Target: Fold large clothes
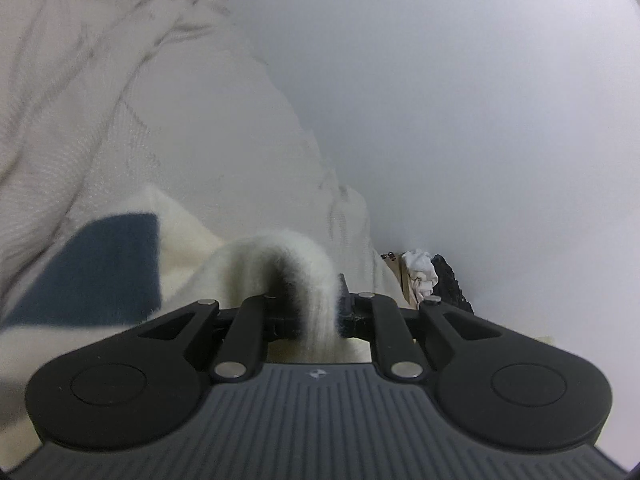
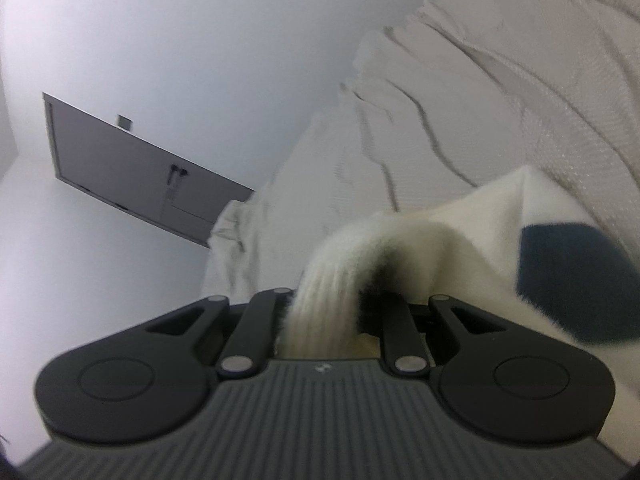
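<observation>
A fuzzy cream sweater [image 1: 192,256] with dark blue patches lies over a bed. In the left wrist view my left gripper [image 1: 310,308] is shut on a ribbed cream edge of the sweater, which arches up and over the jaws and hides the fingertips. A blue patch [image 1: 104,268] shows to its left. In the right wrist view my right gripper [image 2: 340,312] is shut on another ribbed edge of the same sweater [image 2: 460,232], with a blue patch [image 2: 572,280] to its right. The cloth hides these fingertips too.
A rumpled white waffle-weave bedcover [image 1: 120,100] fills the left of the left wrist view and the right of the right wrist view [image 2: 500,100]. A white wall [image 1: 460,100] stands beyond. White and black items [image 1: 428,276] lie by the wall. A grey door [image 2: 132,164] shows at left.
</observation>
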The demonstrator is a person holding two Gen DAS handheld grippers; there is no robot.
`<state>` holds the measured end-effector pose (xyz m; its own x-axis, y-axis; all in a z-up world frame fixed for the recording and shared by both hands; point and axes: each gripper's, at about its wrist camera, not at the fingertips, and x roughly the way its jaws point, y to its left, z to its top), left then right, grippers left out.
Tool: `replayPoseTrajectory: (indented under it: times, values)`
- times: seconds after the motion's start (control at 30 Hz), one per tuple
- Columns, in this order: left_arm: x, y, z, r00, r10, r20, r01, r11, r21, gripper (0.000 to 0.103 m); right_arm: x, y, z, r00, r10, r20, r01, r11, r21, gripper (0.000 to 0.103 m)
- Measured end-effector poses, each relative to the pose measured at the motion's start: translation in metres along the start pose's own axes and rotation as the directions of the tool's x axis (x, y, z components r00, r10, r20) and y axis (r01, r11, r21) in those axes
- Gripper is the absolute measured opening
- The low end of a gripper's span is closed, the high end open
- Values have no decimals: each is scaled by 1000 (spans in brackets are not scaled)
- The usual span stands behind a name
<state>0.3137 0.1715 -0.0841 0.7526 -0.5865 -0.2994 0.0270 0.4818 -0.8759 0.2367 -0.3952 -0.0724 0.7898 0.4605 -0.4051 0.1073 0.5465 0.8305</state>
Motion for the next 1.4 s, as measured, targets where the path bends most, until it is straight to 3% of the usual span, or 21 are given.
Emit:
replayPoseTrajectory:
  times: [0.27, 0.43, 0.53, 0.67, 0.73, 0.77, 0.8, 0.83, 0.87, 0.93, 1.1, 1.2, 1.27, 1.4]
  values:
    - [73, 37, 20, 1000, -8, -16, 9, 997, 73, 15, 57, -43, 18, 1000, -11, -28, 13, 997, 75, 18]
    - [102, 66, 29, 998, 37, -43, -35, 998, 48, 15, 92, -58, 30, 999, -5, -49, 8, 997, 77, 18]
    - [108, 74, 28, 998, 43, -51, -42, 999, 33, 15, 107, -68, 33, 998, 5, -69, 0, 997, 73, 18]
    - [104, 61, 24, 997, 58, -54, -52, 994, 101, 16, 107, -74, 29, 997, 9, -82, -1, 995, 104, 18]
    - [99, 54, 22, 997, 49, -60, -41, 991, 129, 21, 101, -67, 26, 996, -3, -89, 10, 997, 79, 19]
    - [95, 51, 20, 997, 42, -65, -32, 989, 142, 29, 98, -63, 25, 996, -8, -90, 14, 998, 66, 24]
    - [91, 48, 18, 998, 31, -62, -21, 988, 154, 45, 93, -57, 23, 996, -12, -89, 15, 999, 43, 28]
    - [85, 44, 16, 999, 4, -54, 5, 986, 165, 54, 90, -51, 22, 996, -16, -83, 18, 1000, 23, 40]
    - [79, 41, 14, 998, -30, -49, 38, 985, 171, 62, 85, -43, 20, 998, -16, -68, 15, 1000, -8, 61]
    - [68, 34, 9, 995, -82, -62, 92, 979, 184, 63, 72, -23, 10, 999, 13, -34, -16, 995, -100, 80]
    - [47, 7, -16, 995, -66, -70, 86, 934, 346, 64, 55, 2, -14, 998, 45, -50, -54, 981, -189, 80]
    - [49, 5, -33, 994, 15, -110, 29, 919, 393, 64, 55, 1, -30, 997, -38, -65, 21, 971, -236, 78]
    - [54, 5, -47, 987, 84, -134, -17, 897, 441, 64, 59, -4, -37, 990, -113, -86, 86, 958, -272, 67]
    - [74, 7, -63, 966, 229, -122, -136, 846, 515, 63, 70, -4, -49, 966, -254, -45, 215, 890, -401, 39]
